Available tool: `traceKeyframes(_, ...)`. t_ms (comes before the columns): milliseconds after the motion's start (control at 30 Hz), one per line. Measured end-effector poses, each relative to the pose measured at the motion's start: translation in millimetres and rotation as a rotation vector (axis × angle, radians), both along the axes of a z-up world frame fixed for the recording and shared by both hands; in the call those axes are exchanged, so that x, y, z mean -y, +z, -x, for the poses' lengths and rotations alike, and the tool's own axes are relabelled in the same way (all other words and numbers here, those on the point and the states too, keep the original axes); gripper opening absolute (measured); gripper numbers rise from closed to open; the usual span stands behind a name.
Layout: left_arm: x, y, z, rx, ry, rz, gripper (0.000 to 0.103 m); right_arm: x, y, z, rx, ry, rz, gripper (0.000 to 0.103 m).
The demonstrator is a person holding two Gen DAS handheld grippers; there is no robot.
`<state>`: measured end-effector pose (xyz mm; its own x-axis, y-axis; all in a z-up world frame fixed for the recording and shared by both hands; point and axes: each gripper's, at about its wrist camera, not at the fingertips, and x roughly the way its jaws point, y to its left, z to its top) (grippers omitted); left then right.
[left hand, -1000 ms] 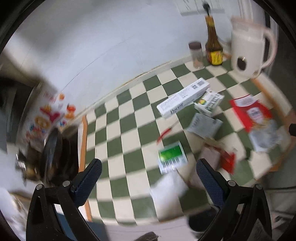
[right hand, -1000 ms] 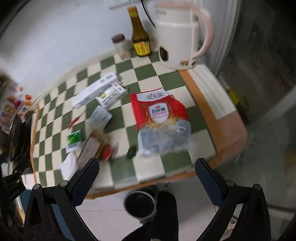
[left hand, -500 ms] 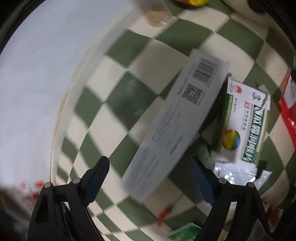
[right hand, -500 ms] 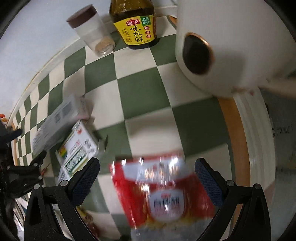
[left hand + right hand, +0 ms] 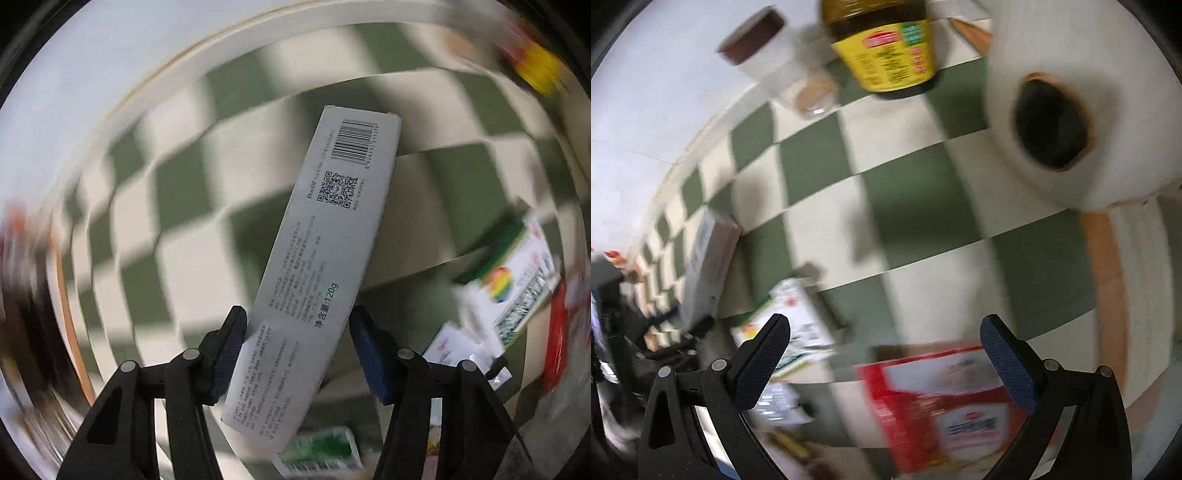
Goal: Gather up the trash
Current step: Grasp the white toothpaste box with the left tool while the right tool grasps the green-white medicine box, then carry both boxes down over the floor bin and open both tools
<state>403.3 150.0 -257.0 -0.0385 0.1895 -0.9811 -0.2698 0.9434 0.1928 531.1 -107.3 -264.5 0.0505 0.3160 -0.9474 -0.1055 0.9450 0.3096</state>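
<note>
Now: left gripper clamped on grey box | right gripper apart | red bag blurred, seemingly untouched

Long box between left gripper jaws; carton beside it; bottle, jar, kettle at surface rear.

a green-and-white checked tabletop with an orange edge meets a plain white wall behind.
</note>
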Motion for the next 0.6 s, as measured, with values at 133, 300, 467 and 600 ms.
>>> traceKeyframes(133,-33,3,41,0.030,0.253,0.050,0.055,-29,-12,13,-0.076,-0.070,-0.053,0.103)
traceKeyframes(300,-48,16,54,0.083,0.357,0.104,0.056,-65,-47,14,-0.227,-0.202,-0.052,0.103)
traceKeyframes(467,-38,8,63,0.076,0.358,0.111,0.057,-99,-46,4,-0.145,-0.198,0.076,0.096)
traceKeyframes(600,-33,4,66,0.074,0.337,0.070,0.055,-148,-41,-12,0.003,-0.005,0.284,0.088)
